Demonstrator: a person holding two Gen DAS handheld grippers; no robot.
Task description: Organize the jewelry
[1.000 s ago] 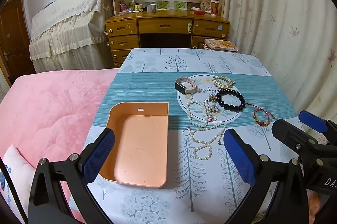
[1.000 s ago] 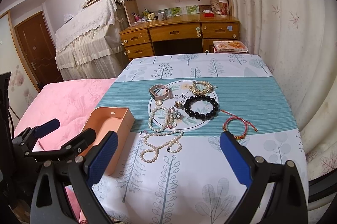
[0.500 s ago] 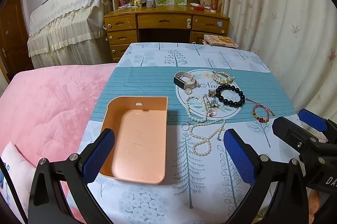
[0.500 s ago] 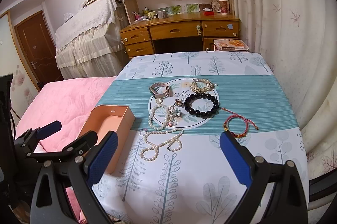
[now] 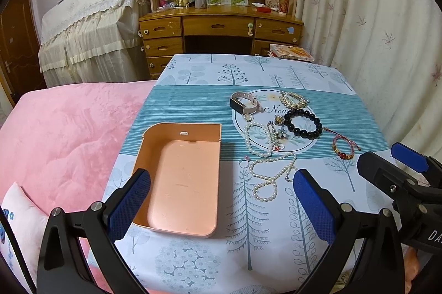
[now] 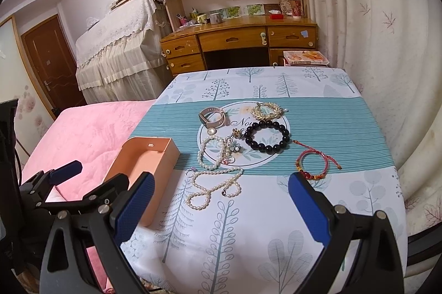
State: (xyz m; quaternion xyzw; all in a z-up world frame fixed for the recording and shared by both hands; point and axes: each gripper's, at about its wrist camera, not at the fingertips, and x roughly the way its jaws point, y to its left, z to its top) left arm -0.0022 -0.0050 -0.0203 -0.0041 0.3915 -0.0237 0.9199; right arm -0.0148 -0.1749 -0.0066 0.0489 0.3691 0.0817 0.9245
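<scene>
Here, both the left gripper [image 5: 221, 200] and right gripper [image 6: 221, 202] hover spread wide above a table [image 6: 359, 200]; jewelry, seemingly including a pearl necklace [image 6: 212, 186], lies beside an empty orange tray [image 5: 182, 178].

1. One tray [image 5: 182, 178] lay on the cloth.
2. One watch [image 5: 243, 102] was there.
3. One black bead bracelet [image 5: 303, 123] was there.
4. One red cord bracelet [image 5: 344, 147] was there.
5. One gold bracelet [image 5: 292, 100] was there.
6. Two pearl strands were there: a short loop [image 5: 258, 139] and a long one [image 5: 272, 175].
7. One ring [image 5: 244, 163] was there.
8. Two grippers were there, left [image 5: 221, 200] and right [image 6: 221, 201].
</scene>
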